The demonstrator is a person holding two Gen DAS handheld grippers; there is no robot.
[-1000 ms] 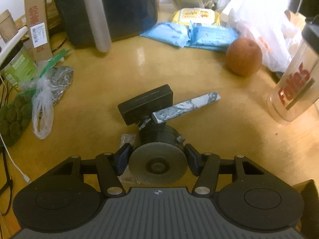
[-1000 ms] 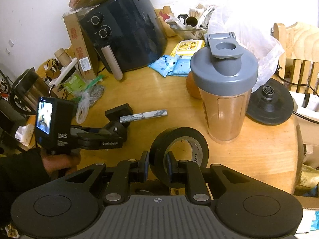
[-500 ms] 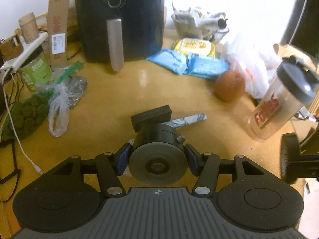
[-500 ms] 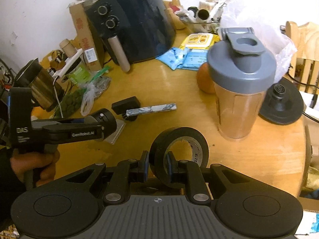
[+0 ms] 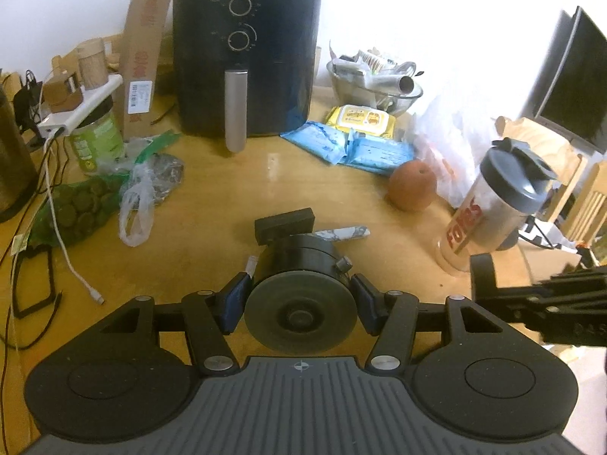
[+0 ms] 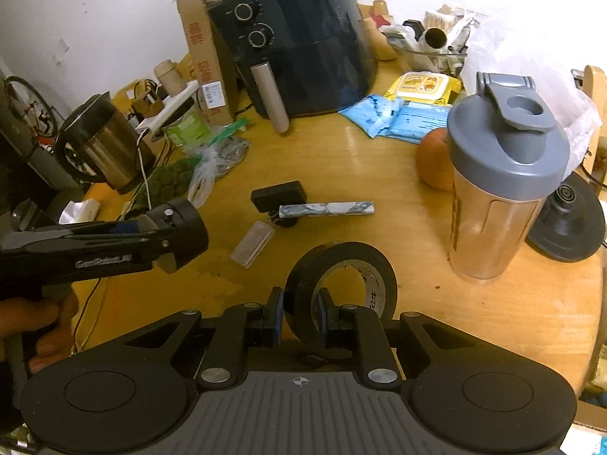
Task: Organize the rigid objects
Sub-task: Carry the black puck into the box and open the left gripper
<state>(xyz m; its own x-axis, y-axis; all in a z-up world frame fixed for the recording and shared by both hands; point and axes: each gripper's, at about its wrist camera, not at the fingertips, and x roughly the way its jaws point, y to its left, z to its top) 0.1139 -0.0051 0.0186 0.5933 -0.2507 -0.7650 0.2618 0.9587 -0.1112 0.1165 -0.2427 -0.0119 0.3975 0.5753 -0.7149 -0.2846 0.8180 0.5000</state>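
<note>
"GenRobot.AI" on left tongs point(image 6: 182, 235)

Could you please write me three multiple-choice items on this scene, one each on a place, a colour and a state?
1. Where is the orange?
A. right beside the shaker bottle
B. on top of the air fryer
C. inside the tape roll

2. What colour is the shaker bottle's lid?
A. red
B. grey
C. green

3. What is the right gripper doing?
A. hanging open with nothing in it
B. gripping the orange
C. shut on the tape roll's wall, one finger inside the ring

Answers:
1. A, the orange lies on the table, partly hidden behind the bottle.
2. B, the flip-cap lid is plain grey.
3. C, the pads pinch the black roll from either side.
</note>
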